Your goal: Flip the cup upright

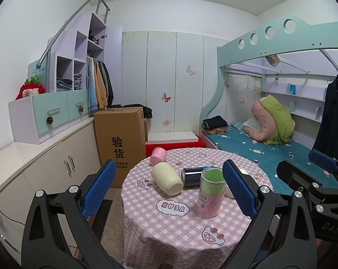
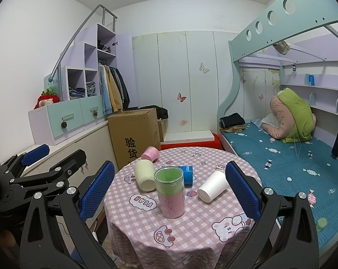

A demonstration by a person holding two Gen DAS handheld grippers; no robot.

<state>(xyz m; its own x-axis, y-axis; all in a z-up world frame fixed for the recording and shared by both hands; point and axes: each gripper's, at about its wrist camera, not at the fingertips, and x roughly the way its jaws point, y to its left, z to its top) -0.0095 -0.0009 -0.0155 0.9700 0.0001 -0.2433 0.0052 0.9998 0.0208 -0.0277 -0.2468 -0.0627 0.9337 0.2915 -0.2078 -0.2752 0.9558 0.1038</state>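
Two grippers (image 1: 169,190) (image 2: 171,192) spread, three cups (image 2: 212,186) (image 1: 166,179) (image 1: 158,156) toppled, one tumbler (image 2: 170,195) upright

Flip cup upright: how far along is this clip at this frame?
Done: the green-and-pink cup stands upright. In hand: nothing; the left gripper and right gripper are open above the round table. Left: the cream cup, pink cup and white paper cup lie on their sides.

Cups on round table: clear cup (image 2: 170,192) upright, green over pink. White paper cup (image 2: 212,186) on side, mouth toward camera. Cream cup (image 2: 144,174) on side. Pink cup (image 2: 149,153) on side at far edge.
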